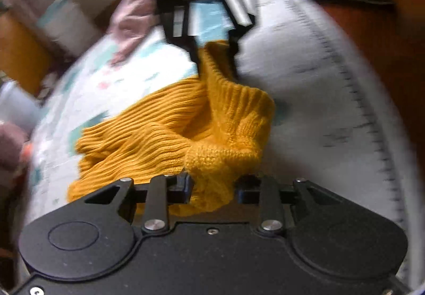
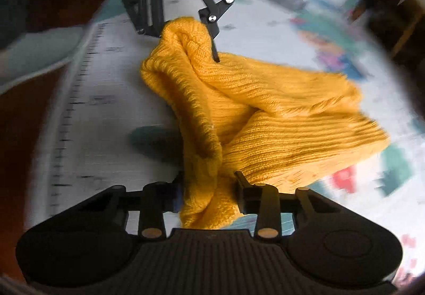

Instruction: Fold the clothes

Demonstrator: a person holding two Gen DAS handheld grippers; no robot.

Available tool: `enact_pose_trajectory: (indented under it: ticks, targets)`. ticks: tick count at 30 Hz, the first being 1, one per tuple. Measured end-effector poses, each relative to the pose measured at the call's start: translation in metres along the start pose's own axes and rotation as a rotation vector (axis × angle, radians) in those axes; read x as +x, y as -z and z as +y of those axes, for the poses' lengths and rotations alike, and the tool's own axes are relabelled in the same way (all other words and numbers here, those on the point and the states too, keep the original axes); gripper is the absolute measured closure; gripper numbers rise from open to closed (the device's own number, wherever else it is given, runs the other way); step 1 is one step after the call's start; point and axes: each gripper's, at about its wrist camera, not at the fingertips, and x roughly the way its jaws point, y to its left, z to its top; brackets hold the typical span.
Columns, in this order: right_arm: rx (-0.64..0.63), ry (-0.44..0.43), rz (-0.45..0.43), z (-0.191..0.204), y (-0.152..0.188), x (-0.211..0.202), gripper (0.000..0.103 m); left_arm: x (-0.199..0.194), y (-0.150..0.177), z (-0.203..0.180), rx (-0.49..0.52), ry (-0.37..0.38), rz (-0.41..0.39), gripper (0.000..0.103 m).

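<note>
Gripping opposite ends of a mustard-yellow ribbed knit garment [image 2: 265, 109], the left tool [image 1: 213, 186] and right tool [image 2: 208, 188] each pinch bunched fabric, holding it stretched between them above a patterned, ruler-edged mat [image 1: 305, 82].

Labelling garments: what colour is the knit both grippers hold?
Mustard yellow, ribbed knit; clearest in the right wrist view.
</note>
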Motion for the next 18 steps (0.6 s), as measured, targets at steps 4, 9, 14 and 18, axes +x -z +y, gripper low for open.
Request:
enact_pose_trajectory:
  ticks: [4, 9, 14, 18]
  targets:
    - [0.082, -0.241, 0.061, -0.012, -0.024, -0.024, 0.066, -0.022, -0.011, 0.019, -0.170, 0.224, -0.040, 0.075]
    - [0.153, -0.346, 0.027, -0.054, -0.046, -0.055, 0.066, -0.040, 0.001, 0.068, -0.429, 0.374, -0.101, 0.074]
    - [0.277, -0.330, -0.058, -0.125, -0.057, -0.069, 0.066, -0.049, 0.041, 0.131, -0.732, 0.383, -0.232, 0.073]
    - [0.465, -0.320, -0.108, -0.192, -0.050, -0.058, 0.066, -0.037, 0.081, 0.177, -1.005, 0.361, -0.328, 0.073]
